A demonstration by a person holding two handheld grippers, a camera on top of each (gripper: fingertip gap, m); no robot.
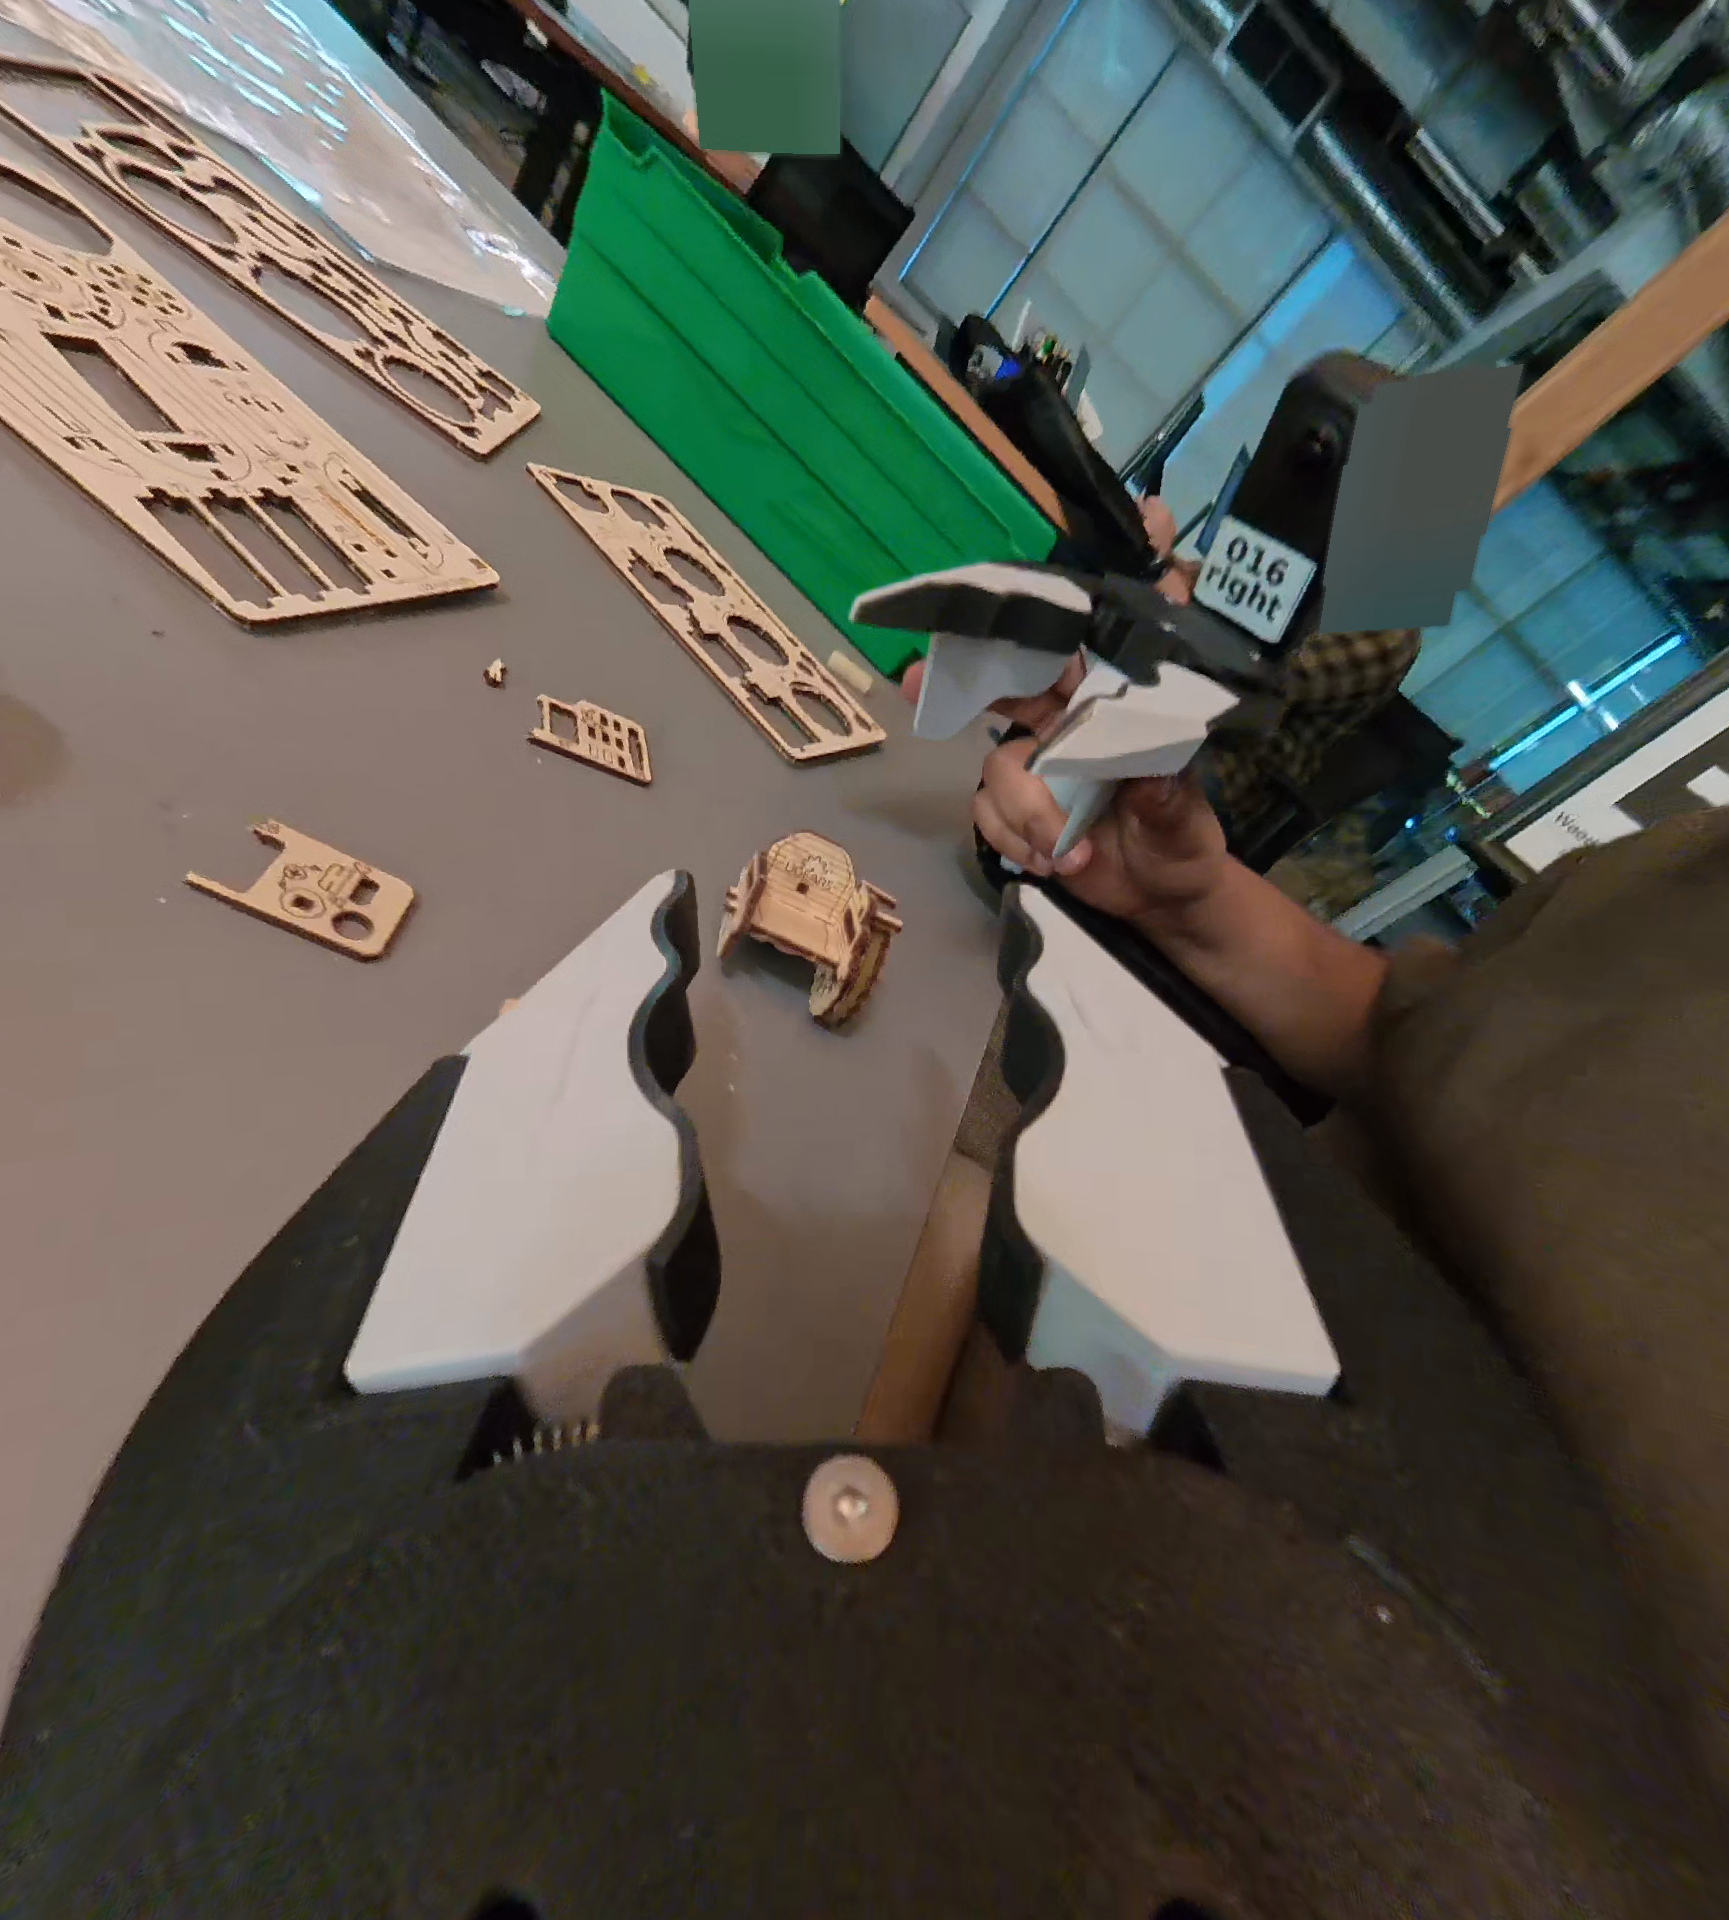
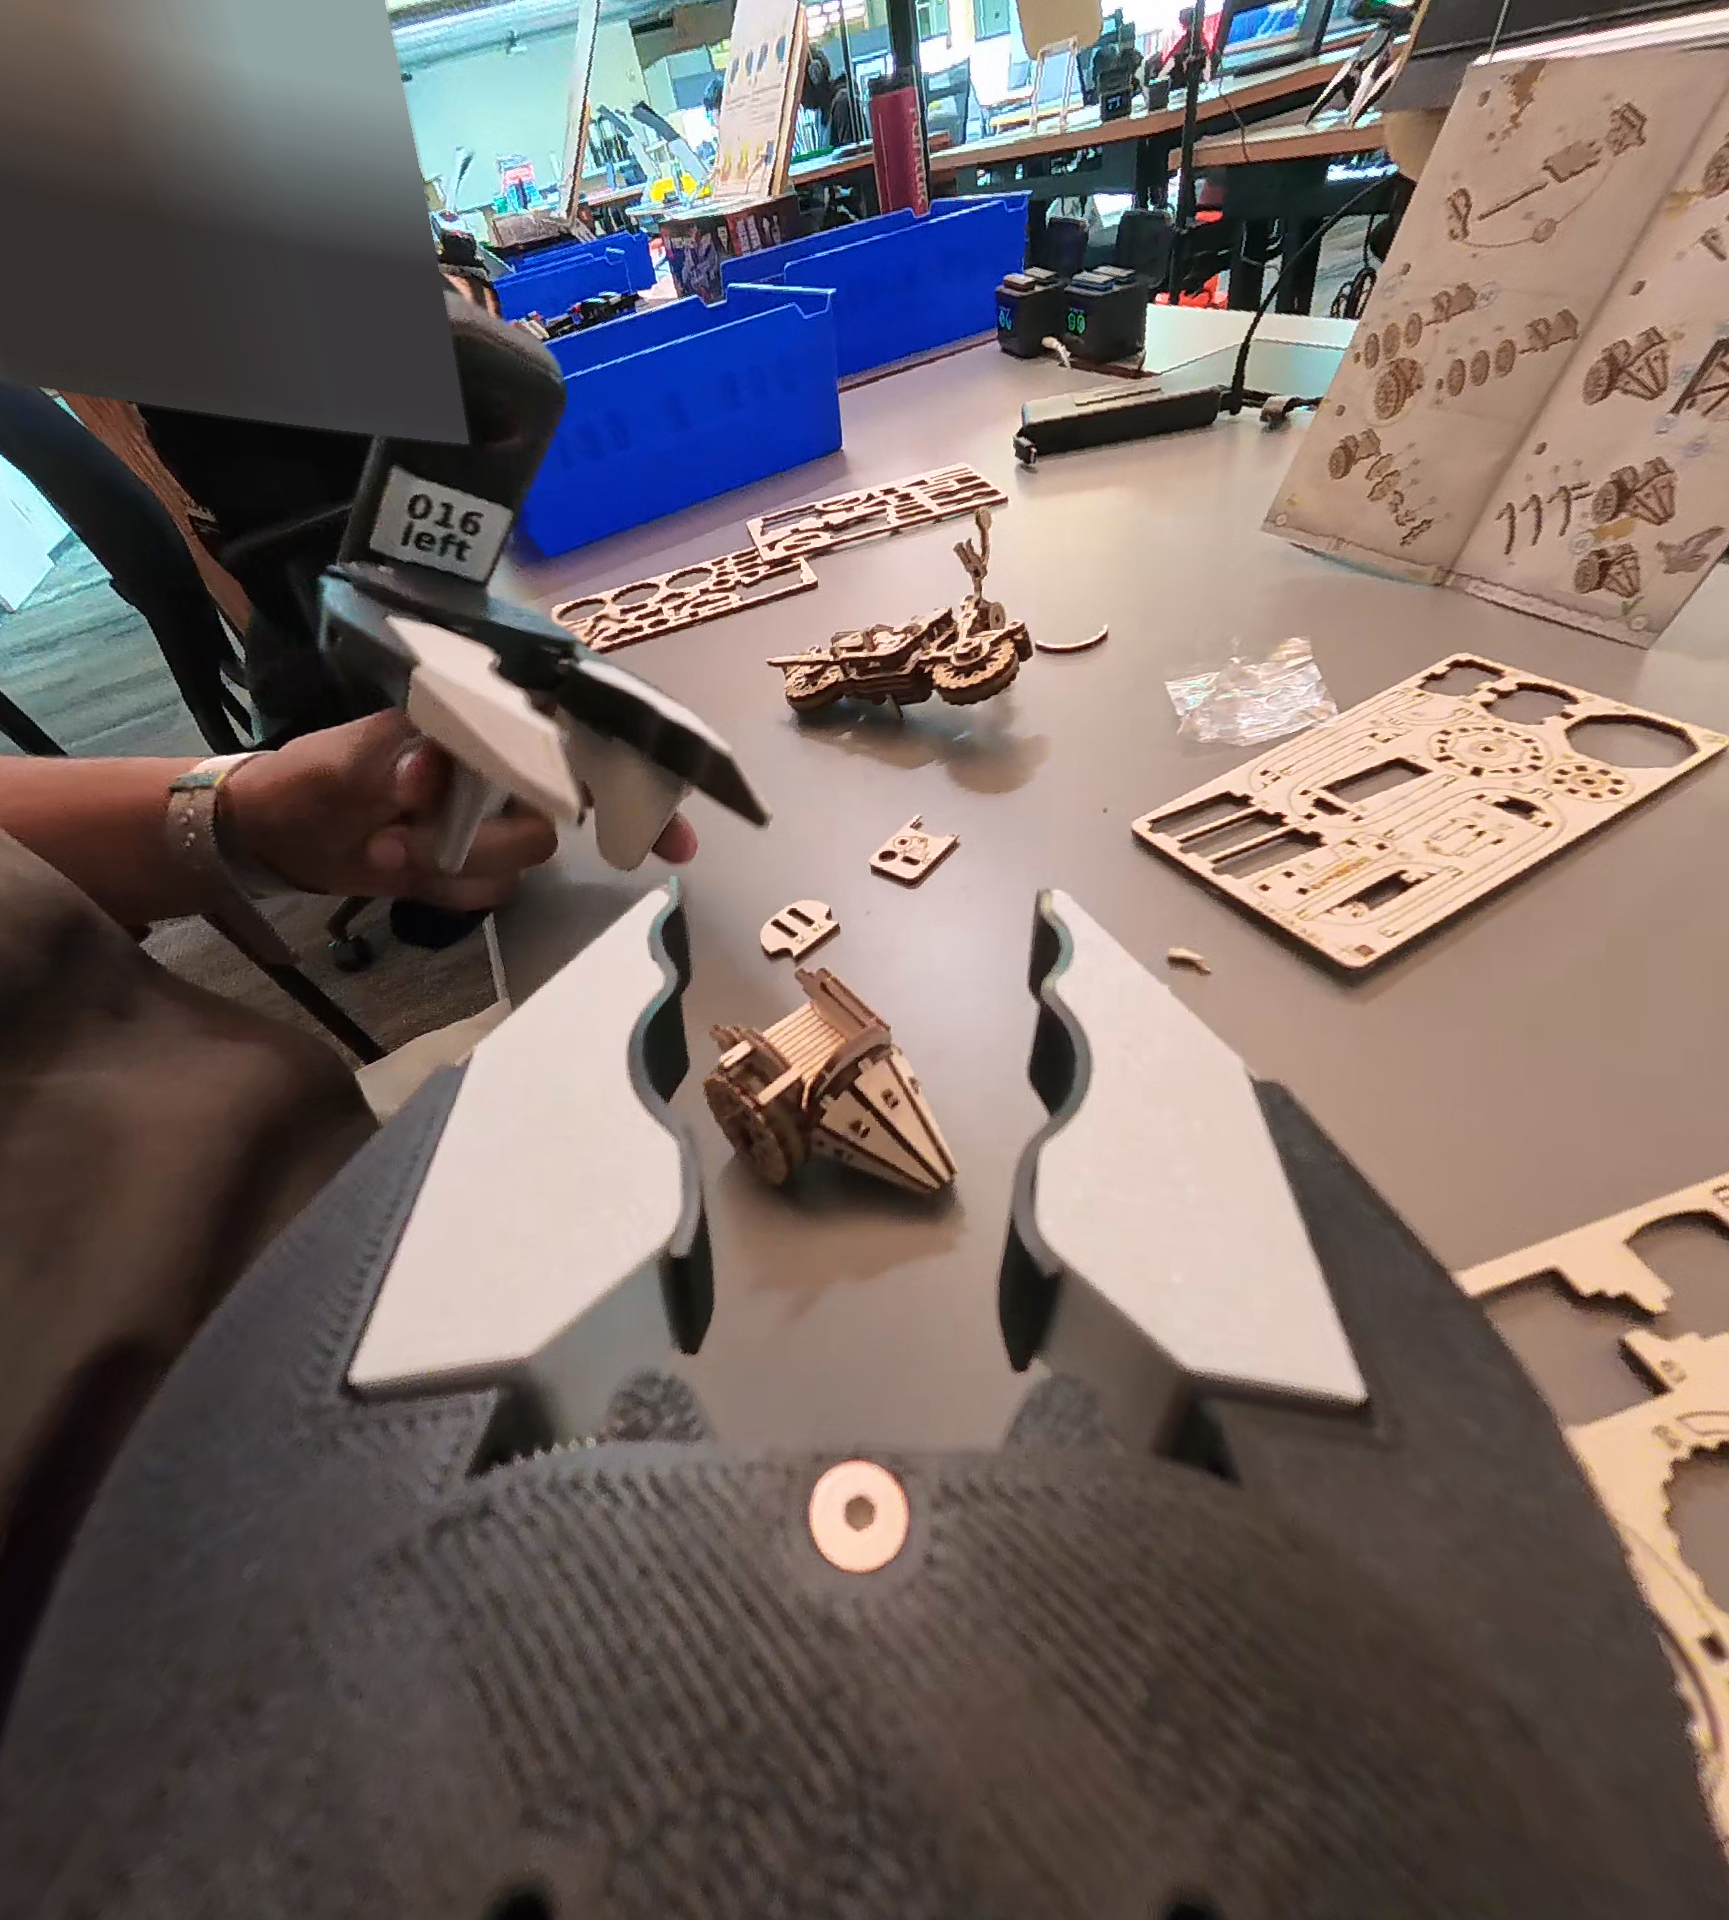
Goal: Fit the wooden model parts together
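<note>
A small wooden sub-assembly (image 1: 808, 925) lies on the grey table (image 1: 112, 1143). In the right wrist view it (image 2: 829, 1101) lies between my right gripper's open fingers, untouched. My right gripper (image 2: 860, 904) is open and empty just above it. My left gripper (image 1: 847, 894) is open and empty, its tips just short of the sub-assembly. Each gripper shows in the other view, hand-held: the right one (image 1: 901, 665), the left one (image 2: 694, 831). A wooden motorcycle model (image 2: 907, 660) stands farther back. Loose flat parts lie nearby (image 1: 304, 894) (image 1: 592, 736) (image 2: 914, 850) (image 2: 798, 925).
Punched-out wooden sheets (image 1: 164, 416) (image 1: 704, 613) (image 2: 1431, 800) lie around. A green bin (image 1: 766, 416) and blue bins (image 2: 694, 416) stand at the table's back. An open instruction booklet (image 2: 1566, 332) stands at right. A crumpled plastic wrapper (image 2: 1244, 691) lies near it.
</note>
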